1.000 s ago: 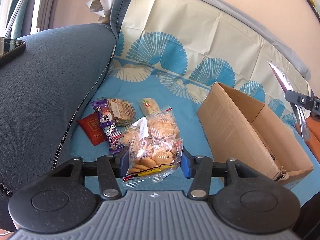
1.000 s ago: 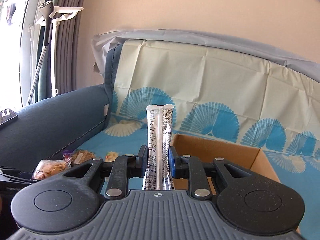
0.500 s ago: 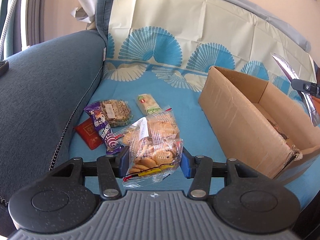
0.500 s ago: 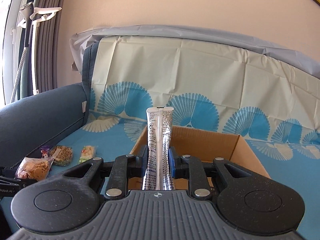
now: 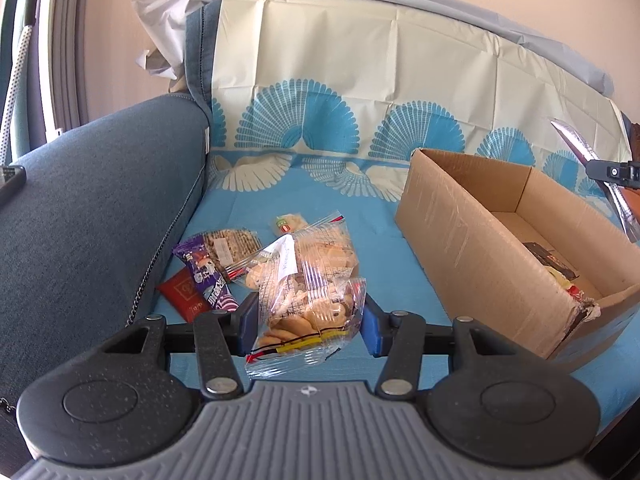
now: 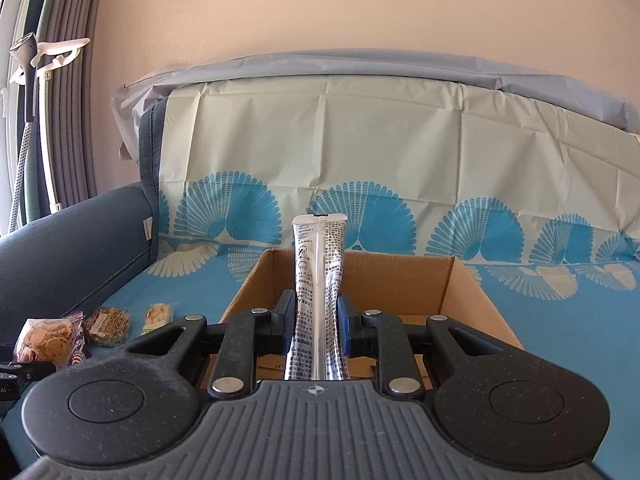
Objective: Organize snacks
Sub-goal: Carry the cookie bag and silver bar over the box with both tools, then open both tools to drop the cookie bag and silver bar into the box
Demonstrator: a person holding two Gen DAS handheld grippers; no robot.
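cardboard box [image 5: 476, 232], few wrapped snacks [image 5: 554, 266] inside

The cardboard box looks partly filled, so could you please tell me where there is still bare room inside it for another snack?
Inside the cardboard box, the floor toward the sofa back is bare, bordered by the far wall and both side walls. The near corner by the torn flap is crowded with a few packets. Outside, the blue cover between the box and the loose snack pile is free too.

Box [image 5: 460, 232] on sofa seat [image 5: 376, 248], right of snack pile [image 5: 224, 256]. Few packets [image 5: 552, 264] inside box. Armrest [image 5: 80, 216] left of pile, phone [image 5: 10, 184] on top. Cookie bag [image 5: 308, 292] in front of pile.
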